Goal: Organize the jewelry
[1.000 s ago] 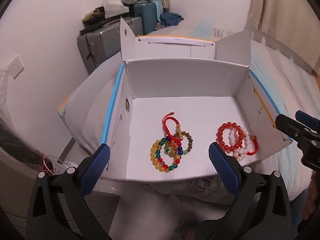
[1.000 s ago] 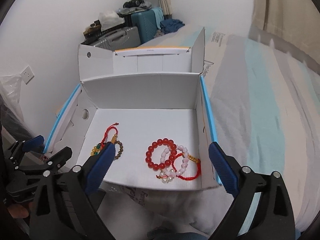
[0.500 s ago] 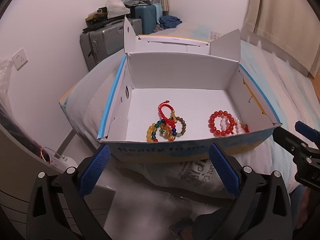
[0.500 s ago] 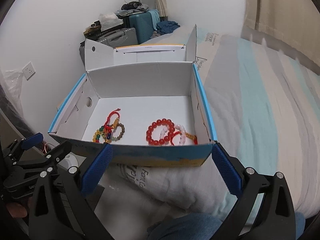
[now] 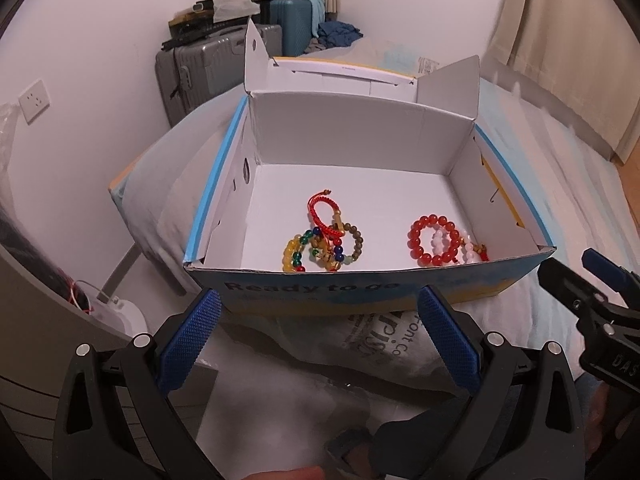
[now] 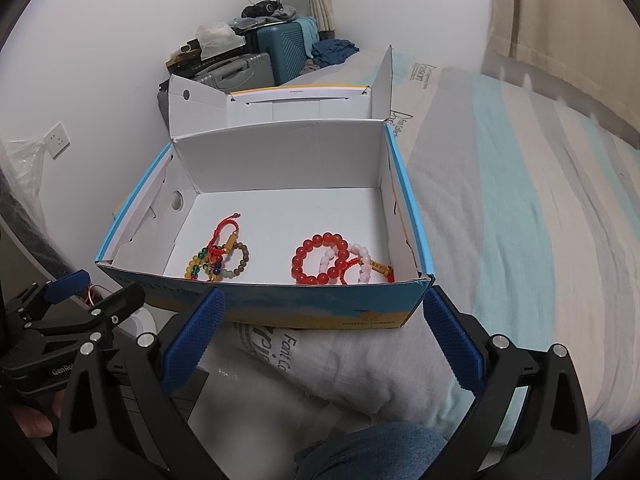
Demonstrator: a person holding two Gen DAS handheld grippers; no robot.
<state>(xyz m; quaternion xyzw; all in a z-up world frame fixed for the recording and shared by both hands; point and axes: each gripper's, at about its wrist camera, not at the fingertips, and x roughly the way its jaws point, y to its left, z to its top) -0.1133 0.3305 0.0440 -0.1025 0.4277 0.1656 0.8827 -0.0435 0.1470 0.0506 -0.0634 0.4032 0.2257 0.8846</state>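
An open white cardboard box [image 5: 360,152] [image 6: 280,152] with blue edges rests on the bed. Inside on the left lies a tangle of a red cord bracelet [image 5: 322,212] [image 6: 222,228] and multicoloured bead bracelets [image 5: 316,252] [image 6: 212,264]. On the right lie a red bead bracelet [image 5: 434,240] [image 6: 320,260] and a pale pink bead bracelet [image 5: 468,250] [image 6: 360,260] with red cord. My left gripper [image 5: 318,328] hovers open in front of the box's near wall, holding nothing. My right gripper [image 6: 320,332] is likewise open and empty before that wall.
The box sits on a striped blue and white bedspread [image 6: 520,200] over a printed pillow [image 6: 280,356]. Grey [image 5: 200,68] and teal suitcases [image 6: 286,50] stand by the far wall. A wall socket [image 5: 35,100] is at left. A person's jeans-clad knee [image 6: 380,448] shows below.
Both grippers have pulled back from over the box and dropped lower; its printed front wall now stands between them and the bracelets. The jewelry has not moved.
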